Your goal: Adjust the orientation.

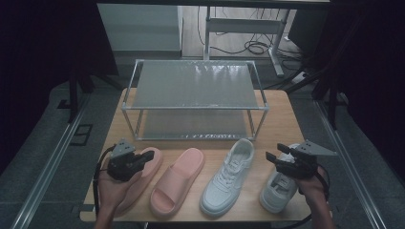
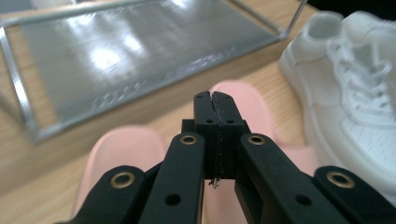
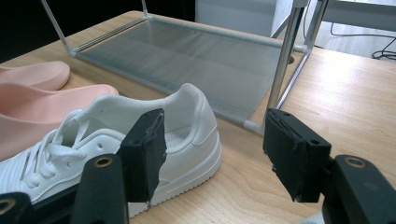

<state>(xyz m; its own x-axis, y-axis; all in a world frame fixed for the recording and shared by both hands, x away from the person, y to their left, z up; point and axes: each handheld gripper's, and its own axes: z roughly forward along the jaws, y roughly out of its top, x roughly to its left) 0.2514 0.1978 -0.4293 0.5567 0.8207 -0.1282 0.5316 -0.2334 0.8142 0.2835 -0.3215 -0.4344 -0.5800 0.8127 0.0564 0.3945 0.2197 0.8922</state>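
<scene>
Where the left claw (image 1: 149, 155) hovers at the near left of the pale wooden surface (image 1: 286, 119), its black jaws are pressed together with nothing between them, as the left gripper view makes plain with the two pads meeting flat. It hangs over the leftmost pink foam slide sandal (image 1: 143, 179), whose long axis runs from the near edge up and slightly rightward, toe end toward the rack. Just beside it lies the second pink foam slide sandal (image 1: 174, 183), parallel to the first and pointing the same way. The left gripper view shows both sandals' rounded ends below the closed jaws (image 2: 121, 149) (image 2: 247, 100), which the high view half hides behind the gripper body. Next comes a white lace-up leather sneaker (image 1: 227, 179), its long axis tilted the same way, heel collar toward the rack and toe toward the near edge. The right gripper view shows that heel collar and laces close up (image 3: 187, 121), between the jaws' line of sight but untouched. Farthest right, a second white lace-up sneaker (image 1: 273, 193) lies partly under the right claw (image 1: 276, 152), whose jaws stand wide apart and empty. Beyond all four shoes stands a two-tier metal-framed shoe rack with grey mesh shelves (image 1: 196, 86), both shelves bare.
</scene>
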